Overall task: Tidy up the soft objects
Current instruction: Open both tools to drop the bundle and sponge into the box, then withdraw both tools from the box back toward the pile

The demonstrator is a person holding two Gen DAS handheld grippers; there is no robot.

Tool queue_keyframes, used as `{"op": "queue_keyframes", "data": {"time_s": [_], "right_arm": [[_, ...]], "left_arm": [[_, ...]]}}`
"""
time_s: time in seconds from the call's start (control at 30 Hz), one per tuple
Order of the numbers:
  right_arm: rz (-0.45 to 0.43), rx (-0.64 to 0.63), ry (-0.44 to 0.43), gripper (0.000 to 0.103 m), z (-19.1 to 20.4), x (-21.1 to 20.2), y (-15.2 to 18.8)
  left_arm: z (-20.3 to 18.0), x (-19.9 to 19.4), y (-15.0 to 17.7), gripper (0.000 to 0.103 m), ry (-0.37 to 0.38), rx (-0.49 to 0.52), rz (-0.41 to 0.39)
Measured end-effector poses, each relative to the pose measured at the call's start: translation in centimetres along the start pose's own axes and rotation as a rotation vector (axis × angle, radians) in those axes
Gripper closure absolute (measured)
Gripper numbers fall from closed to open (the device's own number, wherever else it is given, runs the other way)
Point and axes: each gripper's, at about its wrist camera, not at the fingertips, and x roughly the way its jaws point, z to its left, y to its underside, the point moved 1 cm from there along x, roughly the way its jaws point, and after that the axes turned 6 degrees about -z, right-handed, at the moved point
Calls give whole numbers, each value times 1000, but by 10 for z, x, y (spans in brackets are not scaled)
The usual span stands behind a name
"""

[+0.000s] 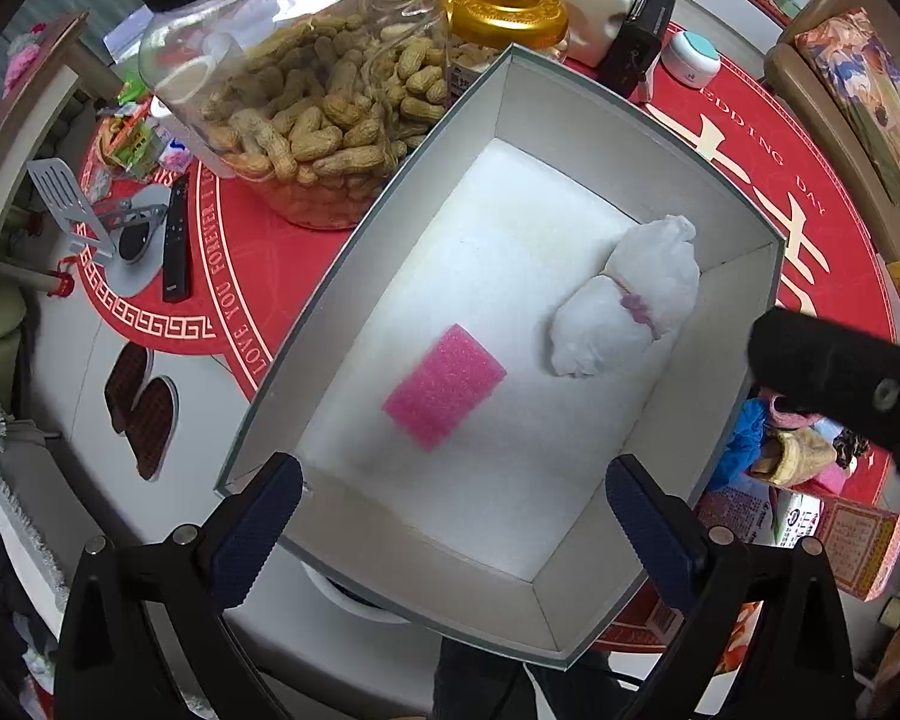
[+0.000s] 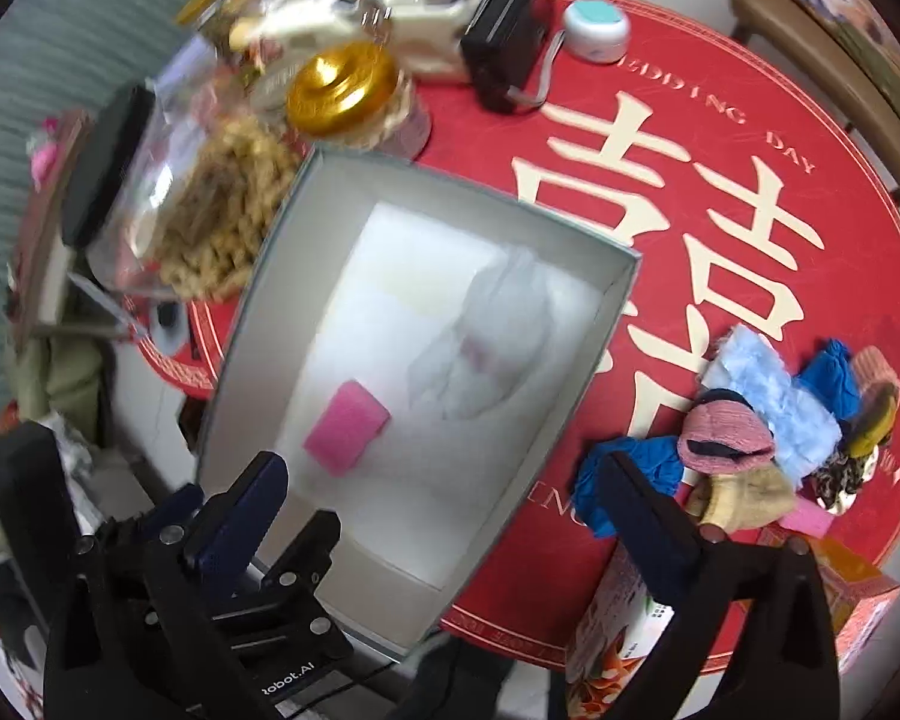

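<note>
The pile of soft cloths (image 2: 768, 438) is seen just past the right gripper (image 2: 444, 498), nearer than the left gripper (image 1: 453, 519), and both jaws are held wide apart, empty.

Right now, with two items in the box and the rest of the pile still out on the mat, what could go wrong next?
1. The peanut jar leans right against the box wall; a nudge to the box may tip it.
2. The soft pile is tangled, so the open right hand-held gripper may drag several pieces together.
3. The left hand-held gripper hangs open over the box, where the two could collide.
</note>
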Motion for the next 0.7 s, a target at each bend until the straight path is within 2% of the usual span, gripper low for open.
{"op": "queue_keyframes", "data": {"time_s": [0.13,0.4,0.57,0.7], "right_arm": [[0,-6,-17,0,2,-11,4],[6,-22,-28,0,11,-43,20],[8,-27,-29,0,16,-58,31],[-1,-37,-26,0,20,-71,39]], "left_arm": [[-3,-10,5,1,-14,37,-15],[-4,-38,21,1,30,65,-6],[0,-56,35,1,16,67,-6],[2,-68,47,1,37,70,3]]}}
